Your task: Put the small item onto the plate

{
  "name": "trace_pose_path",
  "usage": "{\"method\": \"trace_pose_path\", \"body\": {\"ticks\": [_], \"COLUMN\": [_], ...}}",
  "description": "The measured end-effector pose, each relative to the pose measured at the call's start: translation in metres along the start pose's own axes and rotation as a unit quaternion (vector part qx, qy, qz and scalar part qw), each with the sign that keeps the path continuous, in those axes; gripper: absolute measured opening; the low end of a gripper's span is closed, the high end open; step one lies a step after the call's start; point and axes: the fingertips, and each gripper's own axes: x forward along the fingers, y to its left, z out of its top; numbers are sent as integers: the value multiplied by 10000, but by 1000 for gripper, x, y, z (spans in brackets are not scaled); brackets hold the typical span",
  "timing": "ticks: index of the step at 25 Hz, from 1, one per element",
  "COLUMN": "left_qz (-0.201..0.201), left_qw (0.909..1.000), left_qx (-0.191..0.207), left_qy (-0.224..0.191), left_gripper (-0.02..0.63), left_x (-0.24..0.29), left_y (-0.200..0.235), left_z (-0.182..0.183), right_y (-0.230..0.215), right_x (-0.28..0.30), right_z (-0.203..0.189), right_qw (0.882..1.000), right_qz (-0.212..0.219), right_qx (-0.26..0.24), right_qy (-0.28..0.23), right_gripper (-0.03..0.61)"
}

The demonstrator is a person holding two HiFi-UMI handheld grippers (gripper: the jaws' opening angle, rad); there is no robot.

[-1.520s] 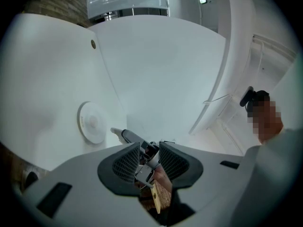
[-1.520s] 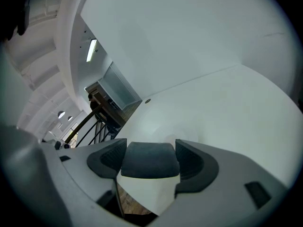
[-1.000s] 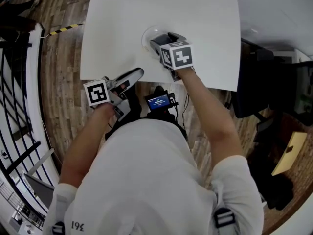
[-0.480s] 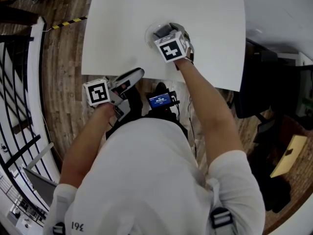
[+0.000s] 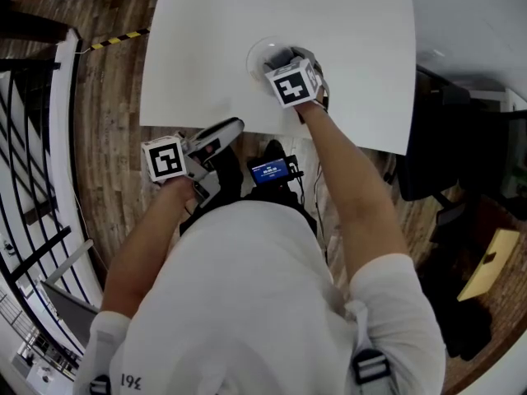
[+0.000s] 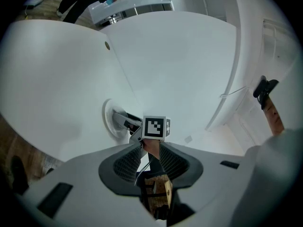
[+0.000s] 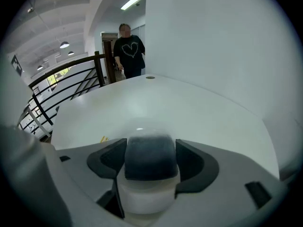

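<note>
A white plate (image 5: 254, 54) sits on the white table (image 5: 346, 23), also seen in the left gripper view (image 6: 108, 121). My right gripper (image 5: 277, 59) hovers over the plate, shut on the small item (image 7: 149, 151), a stubby piece with a dark top and a white base. The item fills the space between the jaws in the right gripper view (image 7: 150, 161). In the head view the gripper's body hides the item. My left gripper (image 5: 224, 127) hangs at the table's near edge, its jaws (image 6: 151, 148) a narrow gap apart with nothing held.
A black railing (image 5: 33, 179) runs along the left over the wood floor. A dark chair (image 5: 428, 155) stands right of the table. A small device with a blue screen (image 5: 268, 171) is at the person's chest. A person in dark clothes (image 7: 129, 51) stands beyond the table's far edge.
The right gripper has tilted and shifted slightly further over the plate with the item still held. The left gripper has stayed at the table's near edge.
</note>
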Motion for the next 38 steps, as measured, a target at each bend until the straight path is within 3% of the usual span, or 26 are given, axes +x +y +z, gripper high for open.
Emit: {"method": "trace_pose_path", "body": {"ticks": [13, 27, 38], "left_qz": [-32, -165, -349], "left_qw": [9999, 9998, 9991], "left_qx": [62, 141, 259], "left_qy": [73, -14, -37], "left_gripper": [117, 117, 117], "left_x": [2, 2, 5], "left_y": [-3, -7, -20], "left_z": [1, 6, 11], "right_y": [3, 14, 10], "right_x": [1, -14, -40], "right_z": [-9, -4, 2], "right_qw": [9982, 9984, 9992], "right_qz": [196, 322, 104], "right_qx": [501, 457, 375], "right_qy": [279, 117, -67], "right_gripper": [313, 313, 313]}}
